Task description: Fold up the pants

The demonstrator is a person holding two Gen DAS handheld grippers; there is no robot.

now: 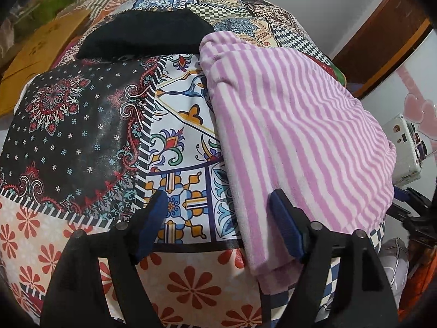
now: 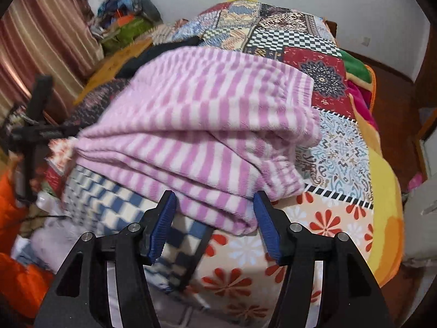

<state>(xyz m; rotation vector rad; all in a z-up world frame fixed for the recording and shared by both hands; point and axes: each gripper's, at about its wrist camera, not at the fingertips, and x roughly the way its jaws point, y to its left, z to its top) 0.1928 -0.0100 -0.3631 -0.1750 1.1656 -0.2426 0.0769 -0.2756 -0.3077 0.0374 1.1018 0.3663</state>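
The pink-and-white striped pants (image 1: 295, 136) lie folded in a thick stack on the patchwork bed cover (image 1: 82, 142), near its right edge. My left gripper (image 1: 218, 216) is open just above the cover. Its right finger (image 1: 284, 224) rests against the near left edge of the pants, and its left finger is over bare cover. In the right wrist view the pants (image 2: 207, 120) show stacked layers with the elastic waistband at the right. My right gripper (image 2: 215, 216) is open, with the near folded corner of the pants between its fingers and the pads not pressing on it.
A black folded garment (image 1: 144, 35) lies farther back on the bed. Cardboard and bagged clutter (image 1: 41, 41) sit at the far left. A white device (image 1: 404, 147) sits off the bed's right side. Orange fabric and a black stand (image 2: 35, 125) crowd the left in the right wrist view.
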